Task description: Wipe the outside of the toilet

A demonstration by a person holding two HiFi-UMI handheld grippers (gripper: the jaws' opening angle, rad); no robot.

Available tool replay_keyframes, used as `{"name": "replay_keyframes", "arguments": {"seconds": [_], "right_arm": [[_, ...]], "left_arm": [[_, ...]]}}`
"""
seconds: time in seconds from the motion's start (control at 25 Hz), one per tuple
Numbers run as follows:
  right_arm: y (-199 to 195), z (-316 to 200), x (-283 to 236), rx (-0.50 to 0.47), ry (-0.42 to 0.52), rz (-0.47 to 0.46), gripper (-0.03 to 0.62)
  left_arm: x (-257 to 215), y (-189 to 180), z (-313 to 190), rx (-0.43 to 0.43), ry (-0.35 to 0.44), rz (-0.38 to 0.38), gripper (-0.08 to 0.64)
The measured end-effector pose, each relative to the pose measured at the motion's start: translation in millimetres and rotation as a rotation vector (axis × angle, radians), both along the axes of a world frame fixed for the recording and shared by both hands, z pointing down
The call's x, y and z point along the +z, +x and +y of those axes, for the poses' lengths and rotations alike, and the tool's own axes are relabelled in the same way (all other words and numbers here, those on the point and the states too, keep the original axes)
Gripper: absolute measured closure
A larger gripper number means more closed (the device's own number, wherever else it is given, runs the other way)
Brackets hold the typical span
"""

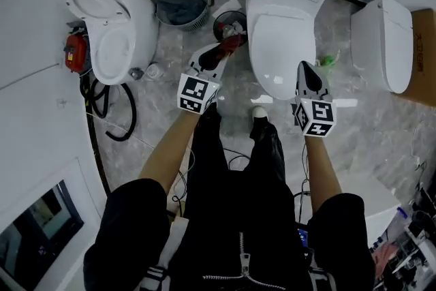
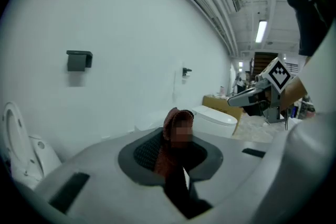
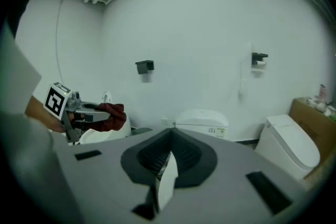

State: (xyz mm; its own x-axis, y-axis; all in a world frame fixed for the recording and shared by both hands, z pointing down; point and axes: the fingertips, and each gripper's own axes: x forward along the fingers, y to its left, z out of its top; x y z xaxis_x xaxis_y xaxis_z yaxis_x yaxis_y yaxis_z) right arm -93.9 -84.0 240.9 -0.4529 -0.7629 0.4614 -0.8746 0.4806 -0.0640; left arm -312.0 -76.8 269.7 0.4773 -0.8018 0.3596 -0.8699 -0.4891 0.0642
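Observation:
The white toilet [image 1: 283, 17] with its lid down stands at the middle of the back wall, and shows again in the right gripper view [image 3: 202, 122]. My left gripper [image 1: 221, 52] is to the left of its bowl, shut on a dark red cloth [image 1: 228, 46] that sticks up past the jaws [image 2: 177, 128]. In the right gripper view the left gripper [image 3: 89, 113] holds the cloth [image 3: 113, 115] in the air, apart from the toilet. My right gripper [image 1: 306, 68] hovers over the bowl's front right edge, jaws together, nothing held [image 3: 169, 136].
A second toilet [image 1: 116, 31] with its lid raised stands at the left, a third [image 1: 385, 41] at the right beside a brown box [image 1: 424, 54]. A green basket [image 1: 182, 5] and a small black bin [image 1: 230, 25] sit between the toilets. A black hose [image 1: 109, 109] lies on the floor.

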Motion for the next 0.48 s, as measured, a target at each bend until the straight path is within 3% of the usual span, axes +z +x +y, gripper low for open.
{"name": "replay_keyframes", "arguments": {"seconds": [0.2, 0.48], "right_arm": [[-12, 21, 17, 0.193, -0.044, -0.016, 0.589], [-41, 39, 79, 0.304, -0.114, -0.03, 0.589]], "left_arm": [[44, -8, -27, 0.162, -0.046, -0.021, 0.497], [138, -37, -54, 0.232, -0.099, -0.026, 0.499]]}}
